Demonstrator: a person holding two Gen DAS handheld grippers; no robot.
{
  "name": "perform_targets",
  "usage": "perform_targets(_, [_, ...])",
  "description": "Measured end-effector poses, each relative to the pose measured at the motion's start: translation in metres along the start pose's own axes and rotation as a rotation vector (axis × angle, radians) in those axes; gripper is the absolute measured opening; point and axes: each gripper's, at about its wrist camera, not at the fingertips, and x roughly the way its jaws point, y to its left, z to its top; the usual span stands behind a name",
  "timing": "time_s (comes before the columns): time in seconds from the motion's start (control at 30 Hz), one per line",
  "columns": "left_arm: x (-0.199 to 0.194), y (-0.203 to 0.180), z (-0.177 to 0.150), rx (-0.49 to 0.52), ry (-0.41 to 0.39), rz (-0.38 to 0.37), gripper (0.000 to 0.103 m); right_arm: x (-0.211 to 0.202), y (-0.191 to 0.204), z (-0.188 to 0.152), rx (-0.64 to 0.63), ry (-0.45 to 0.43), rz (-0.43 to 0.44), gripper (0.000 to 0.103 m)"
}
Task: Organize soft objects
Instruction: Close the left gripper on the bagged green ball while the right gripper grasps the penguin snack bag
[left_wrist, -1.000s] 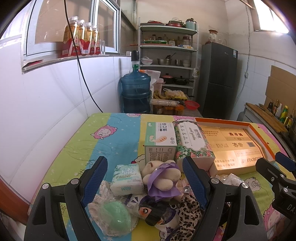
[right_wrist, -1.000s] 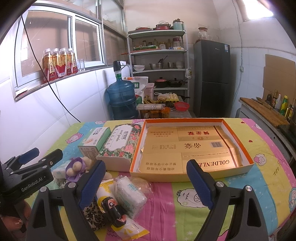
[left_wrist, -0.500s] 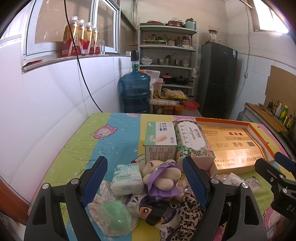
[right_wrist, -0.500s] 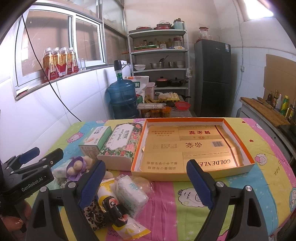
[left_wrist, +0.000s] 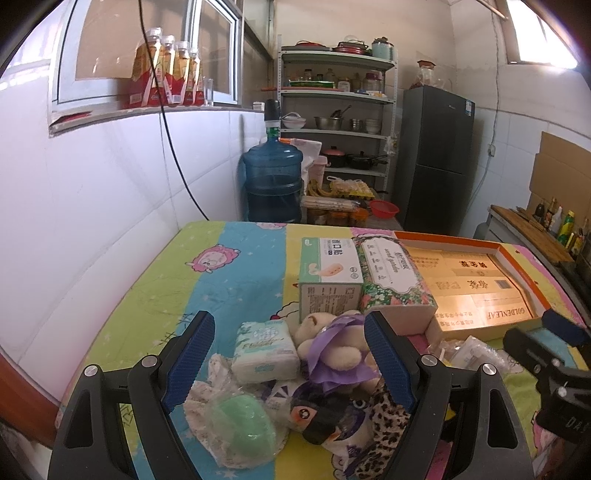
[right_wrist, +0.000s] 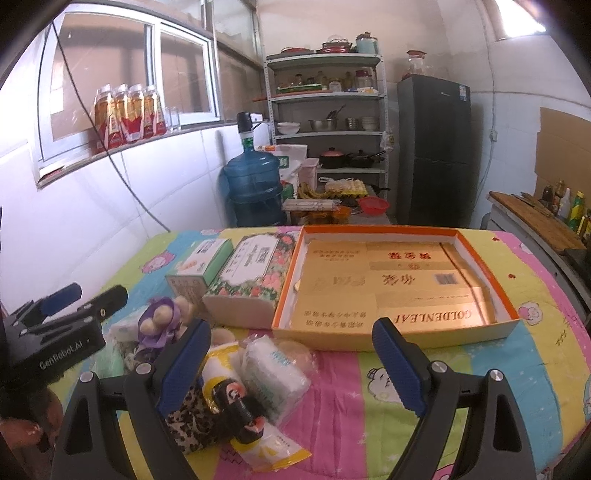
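Observation:
A pile of soft things lies at the table's near edge: a cream teddy bear in a purple dress (left_wrist: 334, 350), a tissue pack (left_wrist: 265, 349), a green sponge in plastic (left_wrist: 242, 430), a leopard-print cloth (left_wrist: 384, 424) and a black doll (left_wrist: 317, 417). My left gripper (left_wrist: 290, 362) is open and empty, hovering over the pile with the bear between its fingers. My right gripper (right_wrist: 291, 365) is open and empty, above a wrapped white pack (right_wrist: 271, 371) and the doll (right_wrist: 236, 410). An open orange-rimmed box (right_wrist: 476, 266) sits behind.
A green-white carton (left_wrist: 328, 273) and a floral tissue box (left_wrist: 391, 280) stand side by side left of the orange box. A white tiled wall runs along the left. A water jug (left_wrist: 271, 184), shelves and a fridge (left_wrist: 436, 158) stand beyond the table.
Both grippers have stayed open and nearly still. The right view has shifted very slightly closer to the box.

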Motion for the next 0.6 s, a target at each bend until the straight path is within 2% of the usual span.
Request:
perform_targets(0.27, [-0.001, 0.025, -0.016, -0.02, -0.012, -0.02, 0.084, 0.011, 0.013, -0.021, -0.056, 0.058, 0.066, 0.089])
perform_targets(0.6, [0.003, 0.043, -0.049, -0.03, 0.027, -0.034, 0.084, 0.016, 0.024, -0.045, -0.133, 0.109, 0.111, 0.089])
